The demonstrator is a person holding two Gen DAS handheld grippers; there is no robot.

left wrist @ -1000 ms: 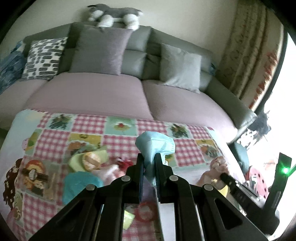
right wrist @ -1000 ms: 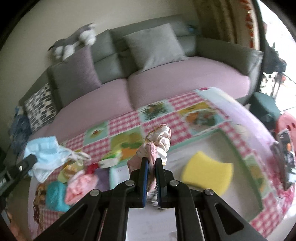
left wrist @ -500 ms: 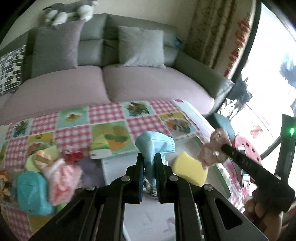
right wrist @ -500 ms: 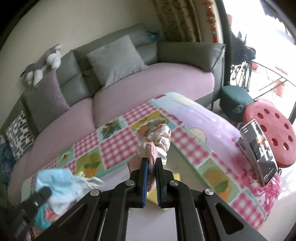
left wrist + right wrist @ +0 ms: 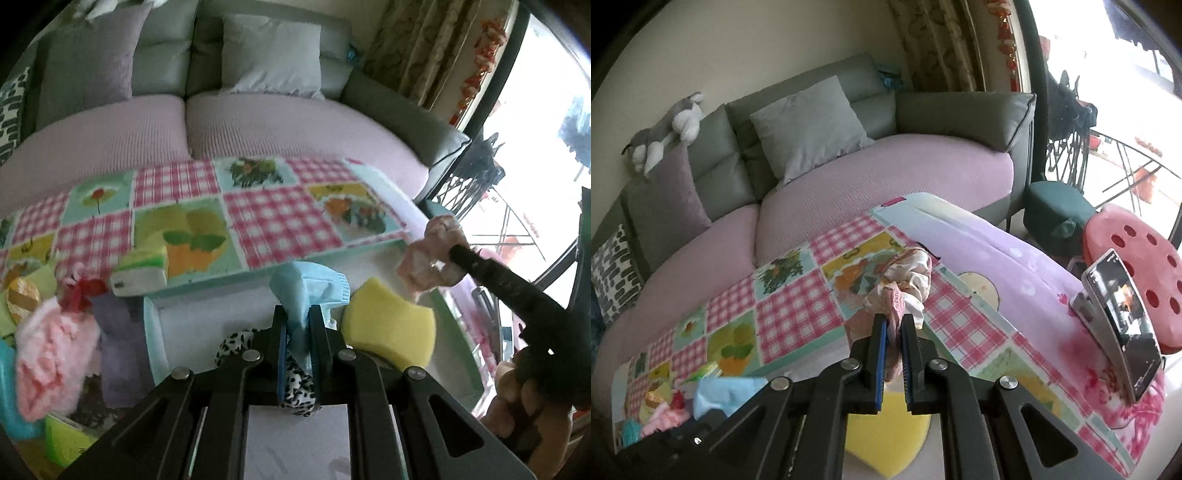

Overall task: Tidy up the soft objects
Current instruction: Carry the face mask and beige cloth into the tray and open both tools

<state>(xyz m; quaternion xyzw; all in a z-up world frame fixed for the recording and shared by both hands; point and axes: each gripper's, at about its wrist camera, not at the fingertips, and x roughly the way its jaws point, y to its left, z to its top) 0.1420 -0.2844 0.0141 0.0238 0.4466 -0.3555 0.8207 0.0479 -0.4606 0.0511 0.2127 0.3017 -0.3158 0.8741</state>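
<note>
Sorting looks roughly midway. A white tray (image 5: pixel 155 332) sits low in the middle of the left wrist view and already holds a yellow sponge (image 5: pixel 388 328) and a leopard-print scrunchie (image 5: pixel 295 384). At the lower left of that frame a loose heap waits on the checked cloth (image 5: pixel 280 221): a pink fluffy piece (image 5: pixel 48 362), a purple cloth (image 5: pixel 118 347), a red bit (image 5: pixel 81 295), a green-and-white sponge (image 5: pixel 140 273) and a teal item at the very edge. Those are left to do, as far as can be judged.

Two more pieces are in transit. The left gripper (image 5: pixel 297 332) is clenched on a blue face mask (image 5: pixel 306 291), which sticks up between the jaws at frame centre, over the tray and just left of the yellow sponge. The right gripper (image 5: pixel 894 339) is clamped on a pink patterned scrunchie (image 5: pixel 908 284), bunched above its jaws in the middle of the right wrist view; below it, at the bottom edge, the yellow sponge (image 5: pixel 882 439) shows.

Both grippers tilt forward and down toward the tray. In the left view the right one enters from the right edge as a dark bar, a hand (image 5: pixel 517 398) gripping its handle at lower right, its scrunchie (image 5: pixel 428 266) held above the tray's far right corner. Neither piece rests on the tray yet; I judge releasing both to be the step in hand.
</note>
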